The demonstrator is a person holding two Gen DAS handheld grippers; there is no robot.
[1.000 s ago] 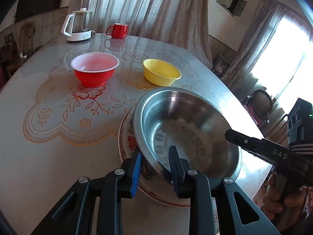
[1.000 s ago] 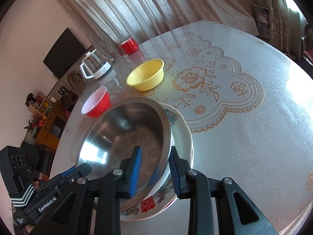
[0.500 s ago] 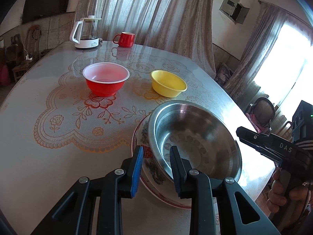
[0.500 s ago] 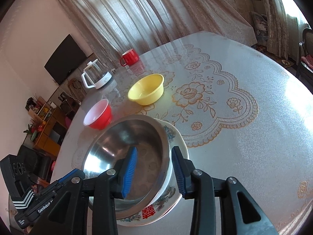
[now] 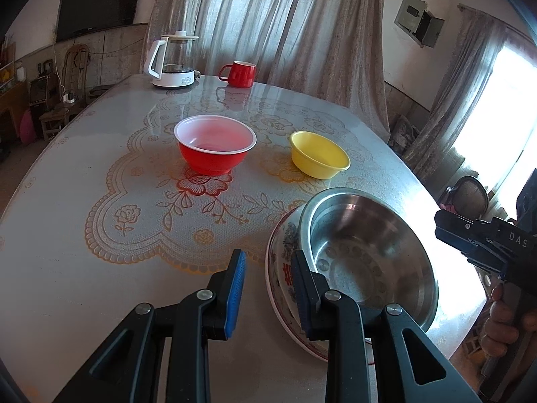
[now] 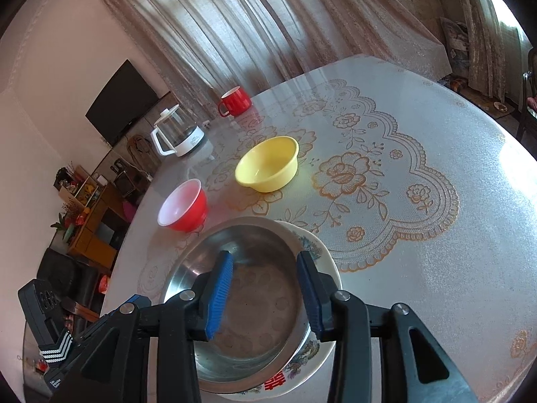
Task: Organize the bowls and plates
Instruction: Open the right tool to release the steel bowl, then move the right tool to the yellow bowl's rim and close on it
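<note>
Nearest to us, the left gripper (image 5: 266, 277) stands over the table (image 5: 100, 285) with its jaws apart and empty, just beside the plate (image 5: 285, 258); its right finger hides part of the plate's rim. The right gripper (image 6: 265, 288) has its jaws opening; they stand apart above the steel bowl (image 6: 255, 305) with no pad pressing on it. We see the steel bowl nested in the plate at the table's near edge. The plate is white with a floral border and a red character; most of its face is covered by the bowl. The bowl's shiny floor shows a ring of round dimples. In the left view, a hand (image 5: 503, 319) on the right gripper's handle is cut off at the frame's edge. Farther in, on the lace pattern near the table's middle, the red bowl (image 5: 214, 142) with white inside and the yellow bowl (image 5: 319, 159) stand apart. At the far edge stand a kettle (image 5: 173, 60) and a red mug (image 5: 238, 74).
</note>
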